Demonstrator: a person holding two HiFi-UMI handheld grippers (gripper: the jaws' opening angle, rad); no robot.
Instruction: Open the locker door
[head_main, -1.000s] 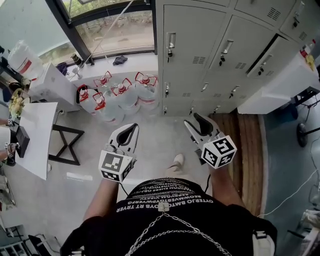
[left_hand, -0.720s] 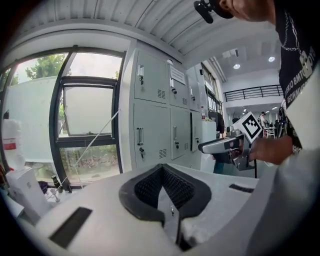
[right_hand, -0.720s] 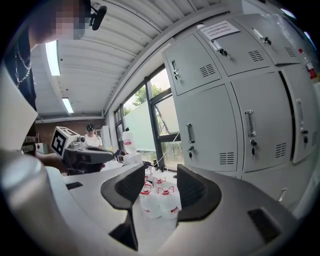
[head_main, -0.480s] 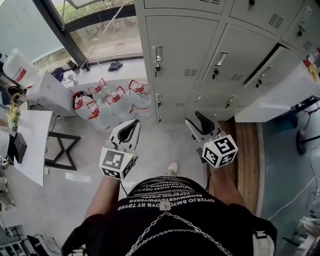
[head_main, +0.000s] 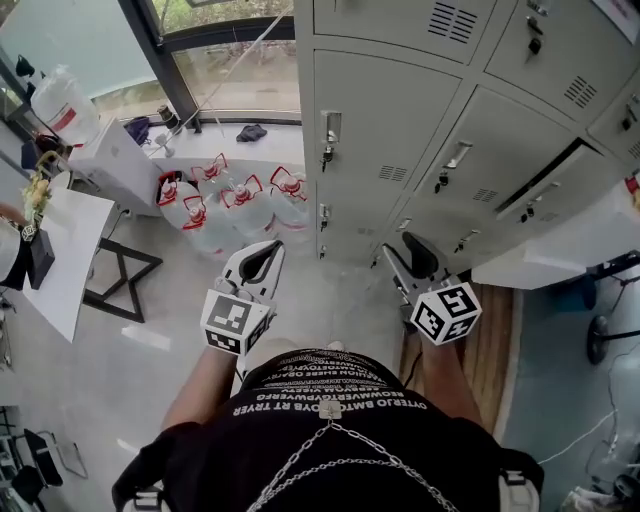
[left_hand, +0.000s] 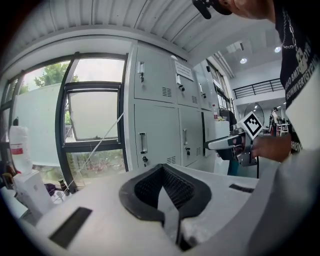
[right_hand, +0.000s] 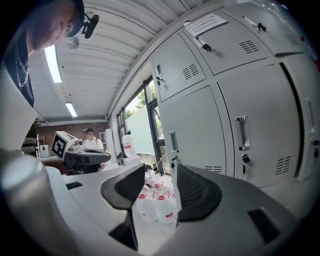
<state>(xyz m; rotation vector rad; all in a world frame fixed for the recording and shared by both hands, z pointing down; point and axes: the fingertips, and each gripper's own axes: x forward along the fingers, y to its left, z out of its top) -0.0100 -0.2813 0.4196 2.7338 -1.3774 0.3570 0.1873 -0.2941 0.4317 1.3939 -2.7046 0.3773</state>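
Grey lockers (head_main: 400, 110) stand ahead of me, each door with a metal handle (head_main: 330, 128) and a keyhole below it. One door further right (head_main: 540, 175) shows a dark gap along its edge. My left gripper (head_main: 262, 262) is held in front of the body, short of the lockers, shut with nothing in it; its pads meet at the tip (left_hand: 162, 172). My right gripper (head_main: 412, 255) is also held clear of the doors and stands open, empty, with the jugs and floor showing through the gap (right_hand: 160, 177). A door handle (right_hand: 242, 133) lies up and to the right of it.
Several water jugs (head_main: 235, 200) with red caps stand on the floor left of the lockers, under the window. A white table (head_main: 60, 260) is at the left, a white counter (head_main: 590, 235) at the right, and a wooden strip (head_main: 490, 350) runs along the floor. A person (right_hand: 91, 142) stands far behind.
The lockers have come nearer and fill more of the head view. Both grippers stay in front of the body, left shut and right open as before.
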